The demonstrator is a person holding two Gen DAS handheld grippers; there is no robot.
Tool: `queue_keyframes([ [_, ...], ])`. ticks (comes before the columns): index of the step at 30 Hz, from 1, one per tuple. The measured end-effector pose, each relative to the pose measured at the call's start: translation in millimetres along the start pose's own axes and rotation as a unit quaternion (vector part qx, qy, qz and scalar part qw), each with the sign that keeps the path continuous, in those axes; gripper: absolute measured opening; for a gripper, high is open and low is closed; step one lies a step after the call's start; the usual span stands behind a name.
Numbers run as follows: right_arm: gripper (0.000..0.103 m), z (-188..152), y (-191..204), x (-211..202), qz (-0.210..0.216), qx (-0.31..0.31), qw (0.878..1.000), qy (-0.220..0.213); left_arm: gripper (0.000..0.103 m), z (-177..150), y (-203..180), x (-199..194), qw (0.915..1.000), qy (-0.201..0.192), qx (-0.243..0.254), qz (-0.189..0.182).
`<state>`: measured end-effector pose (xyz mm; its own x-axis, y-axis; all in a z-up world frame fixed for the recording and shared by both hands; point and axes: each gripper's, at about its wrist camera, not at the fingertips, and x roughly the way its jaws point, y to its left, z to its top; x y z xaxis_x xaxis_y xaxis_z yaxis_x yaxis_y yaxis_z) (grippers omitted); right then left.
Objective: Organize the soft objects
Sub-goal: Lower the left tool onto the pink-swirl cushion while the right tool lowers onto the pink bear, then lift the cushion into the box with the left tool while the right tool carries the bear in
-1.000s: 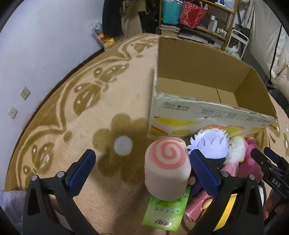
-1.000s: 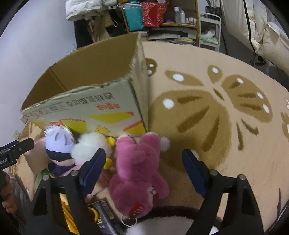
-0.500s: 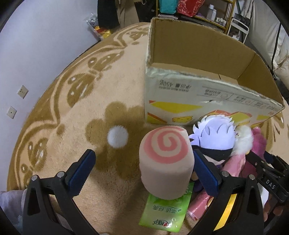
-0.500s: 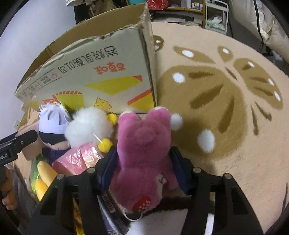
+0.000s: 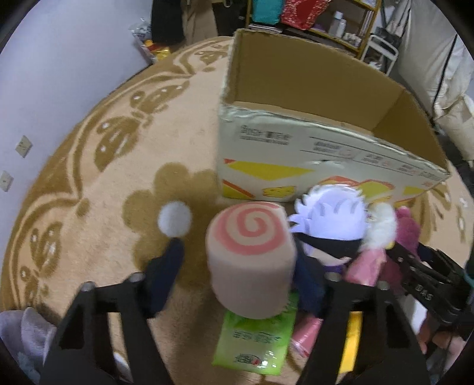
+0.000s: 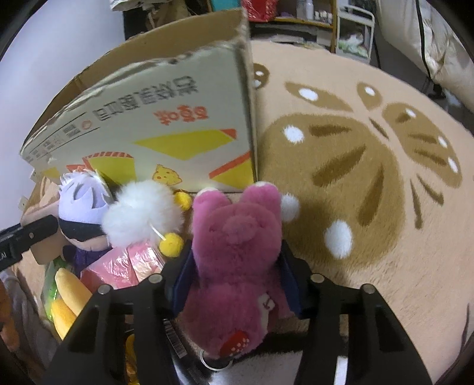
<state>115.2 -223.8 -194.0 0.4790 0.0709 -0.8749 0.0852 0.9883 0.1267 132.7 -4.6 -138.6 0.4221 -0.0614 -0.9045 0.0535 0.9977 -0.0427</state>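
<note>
A pink swirl roll plush [image 5: 250,254] stands upright on the rug in front of the open cardboard box [image 5: 296,148]. My left gripper [image 5: 237,278] straddles it and its jaws are closing. The right finger [image 5: 308,284] is at the roll's side, while a gap still shows at the left finger [image 5: 166,275]. In the right wrist view my right gripper [image 6: 237,278] is closing on a pink bear plush [image 6: 237,245], and both pads [image 6: 183,278] press into its fur. The bear sits by the corner of the box [image 6: 148,133].
Between the two toys lie a lilac-haired doll [image 5: 328,219], a white fluffy toy [image 6: 142,213], a pink packet [image 6: 124,263] and yellow plush pieces [image 6: 68,290]. A green packet [image 5: 254,340] lies under the roll. Patterned rug [image 6: 370,207] spreads to the right; shelves [image 5: 326,20] stand behind the box.
The left jaws have come in from wide apart to close beside the roll. The right jaws have closed from either side of the pink bear onto its body.
</note>
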Motion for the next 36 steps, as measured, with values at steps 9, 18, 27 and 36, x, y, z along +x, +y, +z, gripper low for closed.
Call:
queue_keyframes([
  [9, 0.049, 3.7, 4.6, -32.6, -0.002, -0.006, 0.998, -0.06, 0.033, -8.2, -3.6, -19.0, 0.9994, -0.021, 0.024, -0.012],
  [18, 0.049, 3.7, 8.6, -82.8, 0.03, -0.001, 0.989, -0.142, 0.029, -12.9, -1.8, -59.6, 0.9955, -0.09, 0.026, 0.018],
  [27, 0.049, -6.2, 21.6, -126.2, 0.061, -0.016, 0.978, -0.196, 0.029, -4.0, -5.6, -106.5, 0.9766, -0.211, 0.036, 0.019],
  [36, 0.049, 3.9, 33.6, -138.9, 0.082, -0.03, 0.974, -0.21, 0.03, 23.4, -6.5, -122.9, 0.9636, -0.264, 0.042, -0.003],
])
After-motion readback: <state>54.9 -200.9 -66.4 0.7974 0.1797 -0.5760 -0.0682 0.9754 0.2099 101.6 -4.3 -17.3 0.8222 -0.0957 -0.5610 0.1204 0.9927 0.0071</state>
